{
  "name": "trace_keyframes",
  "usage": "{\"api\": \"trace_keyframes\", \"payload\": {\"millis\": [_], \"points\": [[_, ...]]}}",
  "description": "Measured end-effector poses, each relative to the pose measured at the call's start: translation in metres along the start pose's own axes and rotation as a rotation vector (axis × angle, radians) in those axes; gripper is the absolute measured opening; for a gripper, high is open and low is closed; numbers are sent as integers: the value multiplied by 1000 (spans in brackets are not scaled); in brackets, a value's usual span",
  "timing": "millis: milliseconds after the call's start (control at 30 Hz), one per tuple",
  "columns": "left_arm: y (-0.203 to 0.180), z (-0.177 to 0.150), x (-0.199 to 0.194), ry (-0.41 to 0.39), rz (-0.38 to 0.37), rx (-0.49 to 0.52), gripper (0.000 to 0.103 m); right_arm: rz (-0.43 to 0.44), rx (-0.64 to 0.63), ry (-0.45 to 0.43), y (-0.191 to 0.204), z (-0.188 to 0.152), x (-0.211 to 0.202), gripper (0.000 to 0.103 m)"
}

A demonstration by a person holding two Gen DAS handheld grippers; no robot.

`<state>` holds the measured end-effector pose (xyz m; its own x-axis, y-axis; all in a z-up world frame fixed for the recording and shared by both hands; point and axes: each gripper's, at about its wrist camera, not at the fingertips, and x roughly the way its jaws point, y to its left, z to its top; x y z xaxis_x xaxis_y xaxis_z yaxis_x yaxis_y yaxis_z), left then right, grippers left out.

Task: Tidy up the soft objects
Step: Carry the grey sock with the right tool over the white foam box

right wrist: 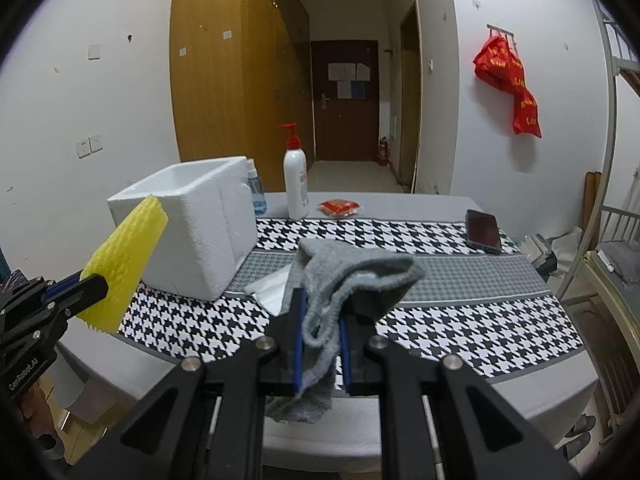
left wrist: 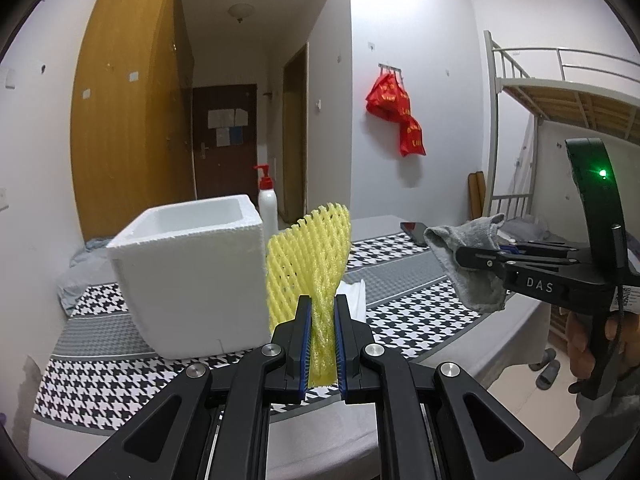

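White foam box (right wrist: pixel 188 224) on table (right wrist: pixel 460 292): nothing visible inside | left gripper (left wrist: pixel 322 338) clamped on yellow foam net (left wrist: pixel 308 256), raised beside box | right gripper (right wrist: pixel 322 344) clamped on grey sock (right wrist: pixel 352 276), above table

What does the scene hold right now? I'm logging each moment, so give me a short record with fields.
left claw: shut on the yellow foam net, held up off the table
right claw: shut on the grey sock, which droops over both sides
box: white foam box, open top, nothing seen inside, standing on the table
table cover: black-and-white checked cloth
also on table: pump bottle, phone, red packet, white tissue
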<state>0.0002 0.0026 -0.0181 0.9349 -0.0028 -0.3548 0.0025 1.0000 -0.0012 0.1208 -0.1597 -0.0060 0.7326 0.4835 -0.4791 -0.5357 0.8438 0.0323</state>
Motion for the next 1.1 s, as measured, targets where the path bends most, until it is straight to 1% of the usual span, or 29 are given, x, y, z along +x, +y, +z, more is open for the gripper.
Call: {"api": "trace_keyframes", "payload": {"millis": [300,433,533,767,1100], "points": [[12,0,-16,-36,21,-10,11,14,-27,-32,18,4,-9,18],[15,-1,-20,-41,31,-2,11,28,-38,-42,26,6,-11,18],[21,-1,-23,-51,48,-16,11,43,-46,-43,32,8,-9,18],[34,0,-26,-61,97,-35,11,89,-78,-43,47,15,0,18],[47,3,-21,-53,156,-52,11,150,-106,-37,61,23,22,18]]}}
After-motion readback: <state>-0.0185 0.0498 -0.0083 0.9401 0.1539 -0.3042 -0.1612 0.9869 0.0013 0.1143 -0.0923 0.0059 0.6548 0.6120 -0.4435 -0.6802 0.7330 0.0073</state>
